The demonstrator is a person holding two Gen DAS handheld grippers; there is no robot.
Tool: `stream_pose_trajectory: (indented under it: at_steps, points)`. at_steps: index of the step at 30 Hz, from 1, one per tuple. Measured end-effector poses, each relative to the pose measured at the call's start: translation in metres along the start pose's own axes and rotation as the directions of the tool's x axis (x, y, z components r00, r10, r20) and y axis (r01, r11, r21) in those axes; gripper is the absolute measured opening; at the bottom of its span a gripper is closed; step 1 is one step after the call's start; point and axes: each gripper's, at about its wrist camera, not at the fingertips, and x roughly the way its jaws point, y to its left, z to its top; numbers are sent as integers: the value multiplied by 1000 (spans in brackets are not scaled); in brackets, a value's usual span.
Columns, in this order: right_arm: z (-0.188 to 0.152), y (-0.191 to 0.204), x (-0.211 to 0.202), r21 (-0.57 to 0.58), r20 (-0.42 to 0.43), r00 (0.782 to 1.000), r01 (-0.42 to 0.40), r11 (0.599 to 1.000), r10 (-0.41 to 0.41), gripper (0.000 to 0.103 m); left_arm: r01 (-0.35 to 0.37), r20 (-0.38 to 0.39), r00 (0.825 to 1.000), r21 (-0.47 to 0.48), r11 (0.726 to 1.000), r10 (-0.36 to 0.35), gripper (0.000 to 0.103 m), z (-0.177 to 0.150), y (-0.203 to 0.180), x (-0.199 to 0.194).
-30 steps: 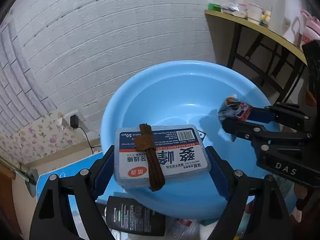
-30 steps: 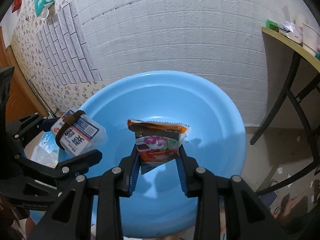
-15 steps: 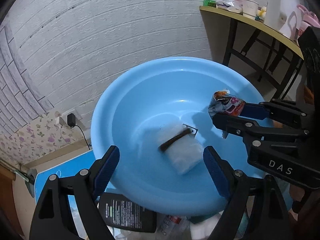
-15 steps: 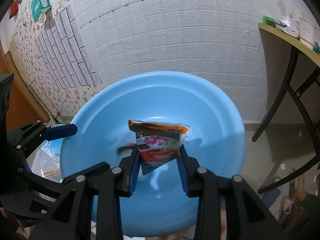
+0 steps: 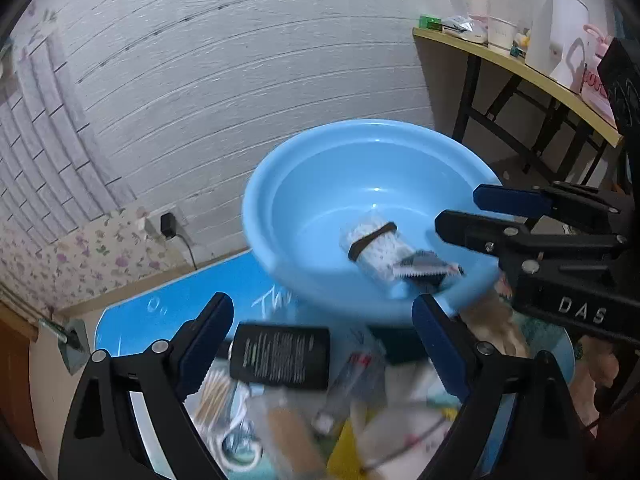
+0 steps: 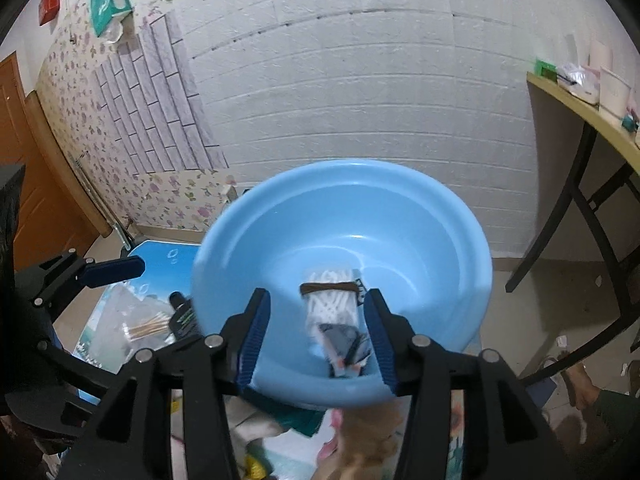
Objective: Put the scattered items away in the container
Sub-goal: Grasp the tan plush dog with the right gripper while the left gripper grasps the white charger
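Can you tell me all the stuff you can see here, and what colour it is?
basin: one, light blue, on the low blue table
floss box: one, clear with brown band, inside basin
snack packet: one, dark, blurred, inside basin beside box
black packet: one, in front of basin
cotton swabs: one bag, tan sticks, left of basin
side table: one, yellow top, right, holding cups
left gripper: black and blue, opening, empty
right gripper: black and blue, opening, empty

Even indoor light, fisheye bending at dark edges, motion blur over foreground clutter.
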Motion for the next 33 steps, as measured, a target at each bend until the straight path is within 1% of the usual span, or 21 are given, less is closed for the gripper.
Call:
stream_pose_trajectory:
  at_steps: [7,13,19,21,24,28,33]
  points:
    - [-18,25,-18,-13,-34,999,-9,1000,8,48,-33,-22,999,-28,999,32,92,-38,15,-28]
    - [-40,46,-26,-5,-99,994,-48,999,48,48,-52,-38,998,-60,997,50,92,-73,28,-47]
    - [-65,65,-33,-45,-144,989,-34,998,27,48,-59,-67,996,-116,992,51,93,-109,44,-56]
    - [-72,66,-37,-42,-146,989,-33,999,26,48,-61,-93,995,-147,987,48,93,-122,49,-55]
    - [-82,62,-43,-32,-142,990,-25,999,21,48,-58,-111,993,-183,981,38,93,-138,53,-55]
    - [-94,52,-43,0,-149,989,-13,1000,13,48,-55,-122,992,-191,980,32,93,-156,52,-53]
    - [-108,40,-35,12,-181,983,16,1000,-14,48,-32,-143,990,-221,975,0,93,-173,52,-46]
